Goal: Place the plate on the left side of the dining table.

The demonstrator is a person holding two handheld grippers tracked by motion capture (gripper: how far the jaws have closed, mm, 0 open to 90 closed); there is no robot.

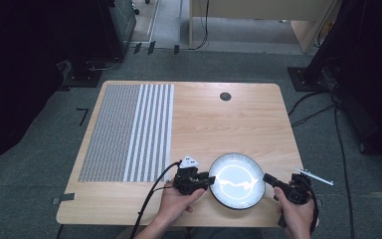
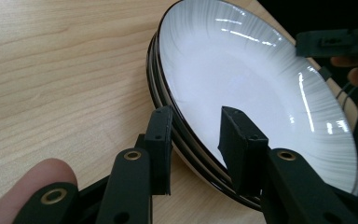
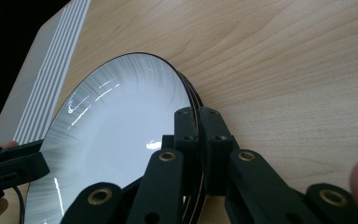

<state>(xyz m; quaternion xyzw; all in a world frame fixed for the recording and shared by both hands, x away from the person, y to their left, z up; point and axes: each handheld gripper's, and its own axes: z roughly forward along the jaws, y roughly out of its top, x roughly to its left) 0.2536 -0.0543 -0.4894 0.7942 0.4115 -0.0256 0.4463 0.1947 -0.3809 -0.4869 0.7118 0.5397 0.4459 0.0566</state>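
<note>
Both hands are sitting at the near edge of the wooden table [image 1: 219,119], one gripper each. Left gripper [image 2: 196,140] is holding its jaws apart, straddling the rim of the plate [image 2: 242,88]; in the left gripper view one jaw is over the white bowl, the other outside above the wood. Right gripper [image 3: 198,140] is clamping the opposite rim, jaws pressed together with the dark edge between them. Plate is white, glossy, black-rimmed, resting near the front edge, right of centre, and is reflecting ceiling light. Striped grey-and-white mat [image 1: 129,132] is covering the table's left part. Small dark round grommet [image 1: 225,96] is sitting near the far edge. Grey carpet [image 1: 40,149] and trailing cables [image 1: 338,129] are surrounding the table.
</note>
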